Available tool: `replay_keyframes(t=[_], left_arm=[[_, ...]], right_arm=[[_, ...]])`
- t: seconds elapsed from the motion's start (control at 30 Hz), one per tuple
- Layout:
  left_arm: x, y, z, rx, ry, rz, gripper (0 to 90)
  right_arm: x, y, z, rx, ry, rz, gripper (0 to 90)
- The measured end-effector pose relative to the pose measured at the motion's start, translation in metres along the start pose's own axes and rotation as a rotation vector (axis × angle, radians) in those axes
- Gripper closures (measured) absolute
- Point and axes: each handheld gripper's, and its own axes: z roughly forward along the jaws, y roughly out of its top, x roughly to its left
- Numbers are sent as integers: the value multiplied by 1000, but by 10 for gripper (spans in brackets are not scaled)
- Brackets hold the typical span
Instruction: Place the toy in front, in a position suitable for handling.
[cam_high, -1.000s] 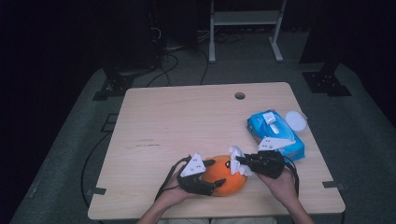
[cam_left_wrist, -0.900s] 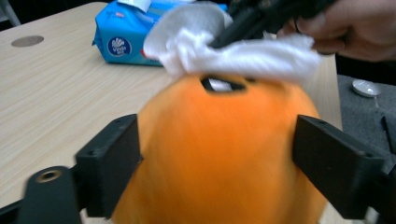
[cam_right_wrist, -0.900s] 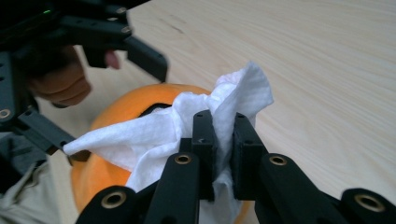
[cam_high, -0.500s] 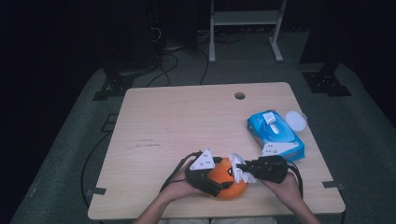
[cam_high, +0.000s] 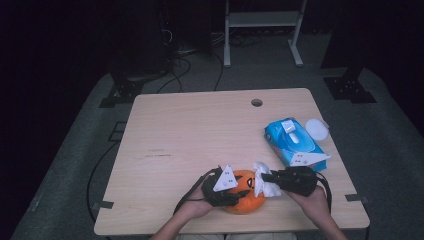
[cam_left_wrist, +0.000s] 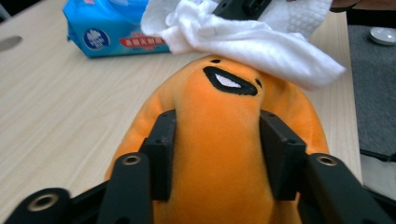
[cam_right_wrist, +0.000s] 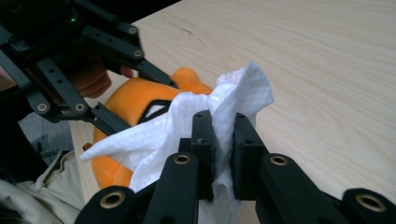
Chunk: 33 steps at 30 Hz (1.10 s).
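An orange plush toy (cam_high: 246, 200) with a black-and-white face (cam_left_wrist: 224, 93) lies near the table's front edge. My left gripper (cam_high: 236, 196) comes at it from the left. Its jaws have just been closing, and the pads (cam_left_wrist: 161, 144) now press into the plush's sides. My right gripper (cam_high: 266, 178) is shut on a crumpled white wipe (cam_high: 261, 182), pinched between its pads (cam_right_wrist: 204, 140). The wipe (cam_left_wrist: 243, 37) rests against the top of the plush's face. In the right gripper view the plush (cam_right_wrist: 130, 100) lies behind the wipe (cam_right_wrist: 233, 93).
A blue pack of wet wipes (cam_high: 292, 142) lies at the table's right side, with a round white lid (cam_high: 316, 128) beside it. The wooden table (cam_high: 200, 130) has a cable hole (cam_high: 256, 102) near its far edge. Dark floor and stands lie around it.
My left gripper slid right over the plush and its jaws closed on it. The right gripper, still holding the wipe, shifted slightly against the plush.
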Motion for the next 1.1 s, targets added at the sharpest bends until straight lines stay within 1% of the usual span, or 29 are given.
replay_keyframes(t=[0.07, 0.1, 0.13, 0.2, 0.27, 0.33, 0.43, 0.47, 0.57, 0.77, 0.83, 0.97, 1.1], left_arm=[[1, -1, -3, -21, -5, -33, 570], [2, -1, -5, -35, -8, -56, 576], [3, -1, -6, -45, -4, -72, 580], [5, -1, -8, -44, 11, -75, 584], [9, -1, -10, -47, 39, -76, 584], [14, -1, -13, -52, 61, -84, 586], [22, -1, -20, -60, 91, -95, 586], [25, -1, -22, -63, 102, -95, 586], [33, 0, -29, -73, 142, -104, 586], [54, -2, -40, -84, 204, -135, 585], [60, -3, -42, -78, 218, -144, 585], [69, -4, -41, -70, 239, -155, 585], [78, -4, -36, -51, 254, -165, 584]], right_arm=[[-4, -1, -6, -16, -12, 10, 809], [-5, -1, -9, -18, -20, 15, 809], [-7, -2, -12, -22, -27, 17, 809], [-12, -4, -18, -21, -53, 20, 809], [-18, -8, -21, 5, -93, 16, 809], [-23, -13, -24, 30, -123, 18, 808], [-30, -18, -24, 56, -143, 29, 809], [-31, -19, -24, 54, -138, 39, 808], [-33, -19, -23, 54, -134, 35, 803], [-35, -23, -22, 51, -91, 36, 745], [-35, -23, -21, 51, -82, 34, 724], [-37, -25, -20, 36, -54, 47, 674], [-37, -25, -22, 26, -47, 54, 647]])
